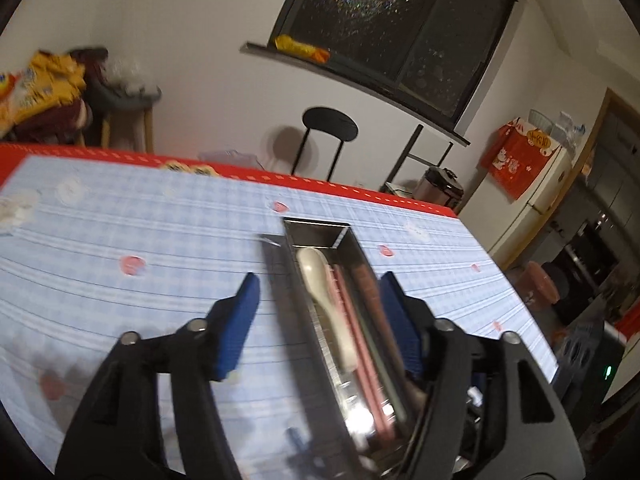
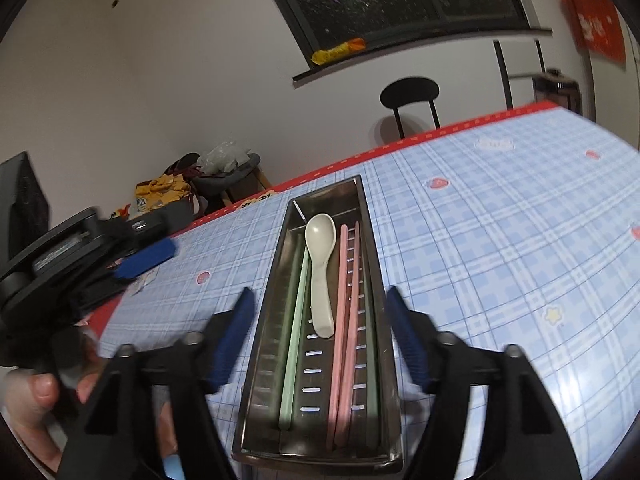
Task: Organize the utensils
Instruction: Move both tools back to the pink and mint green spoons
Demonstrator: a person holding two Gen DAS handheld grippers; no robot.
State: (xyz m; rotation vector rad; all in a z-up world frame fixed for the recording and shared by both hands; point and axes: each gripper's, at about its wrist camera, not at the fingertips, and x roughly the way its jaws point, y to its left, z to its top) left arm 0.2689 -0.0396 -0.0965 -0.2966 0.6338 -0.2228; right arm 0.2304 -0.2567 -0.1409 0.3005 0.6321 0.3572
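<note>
A long stainless steel tray [image 2: 272, 300] lies lengthwise on the blue checked tablecloth [image 2: 500, 260]. In it are a white spoon [image 2: 320, 264], a pair of pink chopsticks [image 2: 346, 320] and a pair of pale green chopsticks [image 2: 294, 340]. My right gripper [image 2: 320, 296] is open and straddles the tray's near half, both blue pads clear of its walls. In the left wrist view the same tray [image 1: 292, 280] with the spoon [image 1: 320, 276] sits between the fingers of my open left gripper [image 1: 320, 280]. Its right pad [image 1: 396, 312] is close to the tray's wall, its left pad well off.
A hand [image 2: 36, 396] holds the left gripper's body [image 2: 80, 256] at the table's left edge. The red table border [image 1: 320, 184] runs along the far side. Behind it stand a black chair [image 2: 410, 90], a stool with bags [image 2: 168, 192], a rice cooker [image 1: 440, 188] and a fridge [image 1: 536, 200].
</note>
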